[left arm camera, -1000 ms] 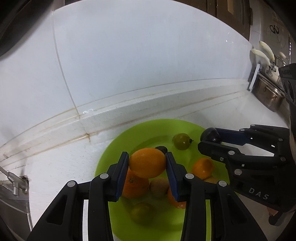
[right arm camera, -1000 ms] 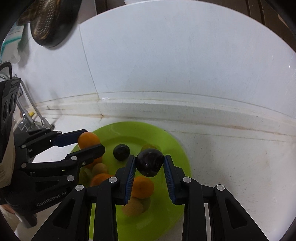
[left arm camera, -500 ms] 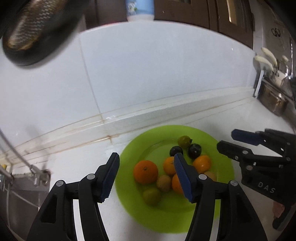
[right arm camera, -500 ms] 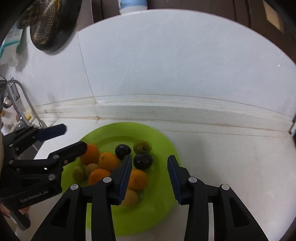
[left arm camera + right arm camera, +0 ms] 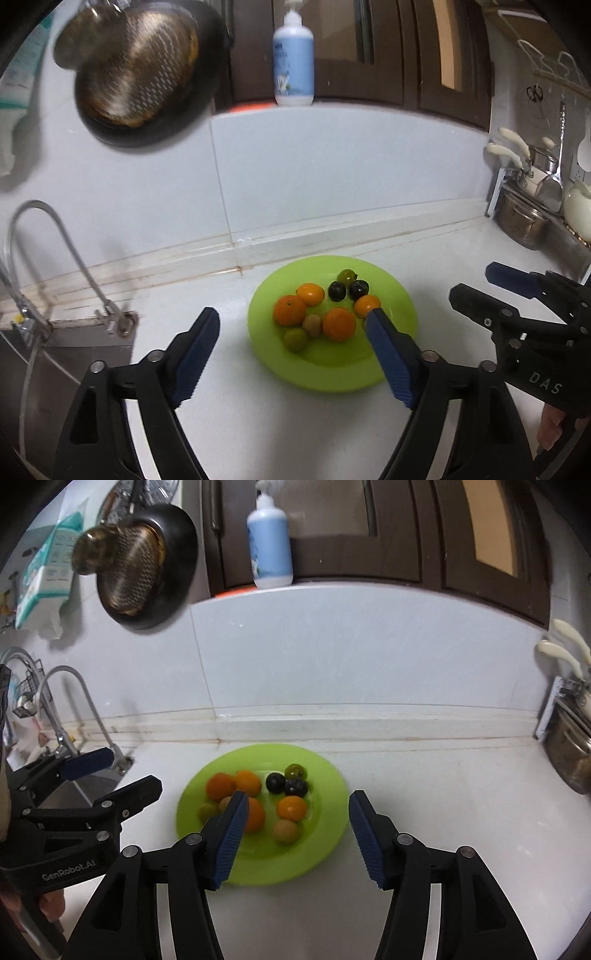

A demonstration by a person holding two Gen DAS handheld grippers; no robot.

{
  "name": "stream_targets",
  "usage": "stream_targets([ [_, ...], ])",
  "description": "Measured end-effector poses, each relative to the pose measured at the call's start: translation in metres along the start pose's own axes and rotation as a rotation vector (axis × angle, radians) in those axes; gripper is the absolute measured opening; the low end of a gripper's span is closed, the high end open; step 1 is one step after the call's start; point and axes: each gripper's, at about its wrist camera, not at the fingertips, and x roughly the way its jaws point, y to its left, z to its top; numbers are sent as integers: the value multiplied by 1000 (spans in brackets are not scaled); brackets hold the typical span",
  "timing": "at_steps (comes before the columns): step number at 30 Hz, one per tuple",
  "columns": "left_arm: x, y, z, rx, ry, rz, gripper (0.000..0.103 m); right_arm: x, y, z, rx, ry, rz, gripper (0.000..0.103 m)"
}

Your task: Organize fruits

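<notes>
A lime green plate (image 5: 399,295) (image 5: 325,775) sits on the white counter and holds several fruits: oranges (image 5: 290,310) (image 5: 291,808), two dark plums (image 5: 337,290) (image 5: 275,782), small green fruits (image 5: 347,275) (image 5: 295,771) and a brownish one (image 5: 285,831). My left gripper (image 5: 291,350) is open and empty, raised in front of the plate. My right gripper (image 5: 295,834) is open and empty, also raised in front of the plate. Each gripper shows in the other's view, the left (image 5: 110,773) and the right (image 5: 487,284).
A sink (image 5: 85,354) with a curved faucet (image 5: 55,236) lies to the left. Steel pots (image 5: 521,221) and utensils stand at the right. A dark pan (image 5: 147,70) hangs on the wall above. A lotion bottle (image 5: 293,59) stands on the ledge.
The left gripper let go of an orange and the right let go of a dark plum onto the plate. Both opened wide and drew back and up from the plate.
</notes>
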Motion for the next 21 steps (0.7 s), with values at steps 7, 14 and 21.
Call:
stream_targets([
  [7, -54, -7, -19, -12, -45, 26, 90, -52, 3, -15, -2, -35, -4, 66],
  [14, -106, -22, -46, -40, -60, 42, 95, -102, 6, -39, -21, -48, 9, 71],
  [21, -156, -36, -68, -45, -87, 81, 100, -152, 5, -65, -38, -63, 14, 72],
])
